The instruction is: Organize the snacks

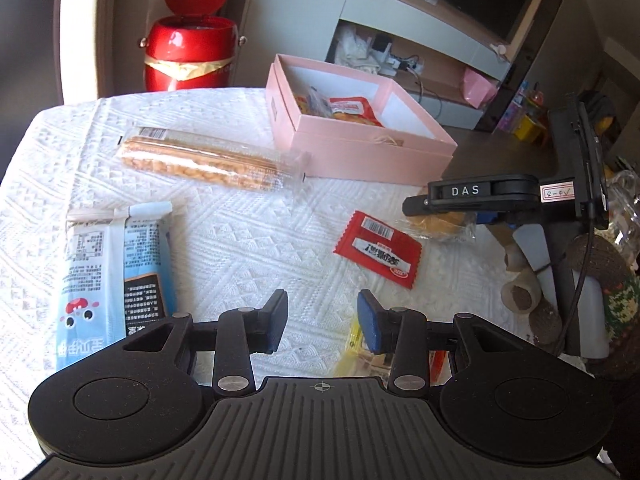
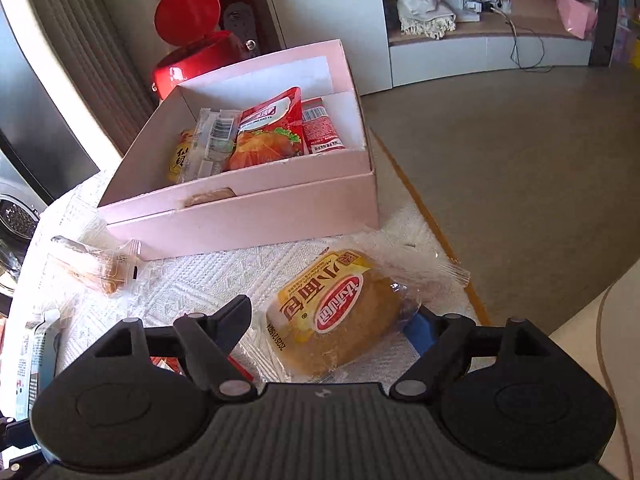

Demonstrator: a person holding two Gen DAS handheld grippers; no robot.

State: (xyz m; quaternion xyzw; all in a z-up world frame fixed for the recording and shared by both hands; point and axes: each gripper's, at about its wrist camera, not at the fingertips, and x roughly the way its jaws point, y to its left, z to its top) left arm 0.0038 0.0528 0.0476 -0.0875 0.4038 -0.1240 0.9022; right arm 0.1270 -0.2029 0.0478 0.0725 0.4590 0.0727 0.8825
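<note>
A pink box (image 1: 360,148) (image 2: 240,216) stands at the back of the white cloth and holds several snack packets (image 2: 268,132). My right gripper (image 2: 332,320) is wide open around a wrapped small bread (image 2: 332,312) lying in front of the box; it also shows in the left wrist view (image 1: 472,200) over that bread (image 1: 436,226). My left gripper (image 1: 322,320) is open and empty above the cloth. A red sachet (image 1: 378,250), a clear tube of biscuits (image 1: 208,164) and a blue packet (image 1: 116,276) lie on the cloth. A yellow wrapper (image 1: 352,344) lies under my left gripper's right finger.
A red bin (image 1: 188,52) with its lid up stands behind the table. The table's right edge (image 2: 432,216) runs close to the bread. A shelf unit (image 1: 420,60) is at the back. A clear wrapped snack (image 2: 96,264) lies left of the box.
</note>
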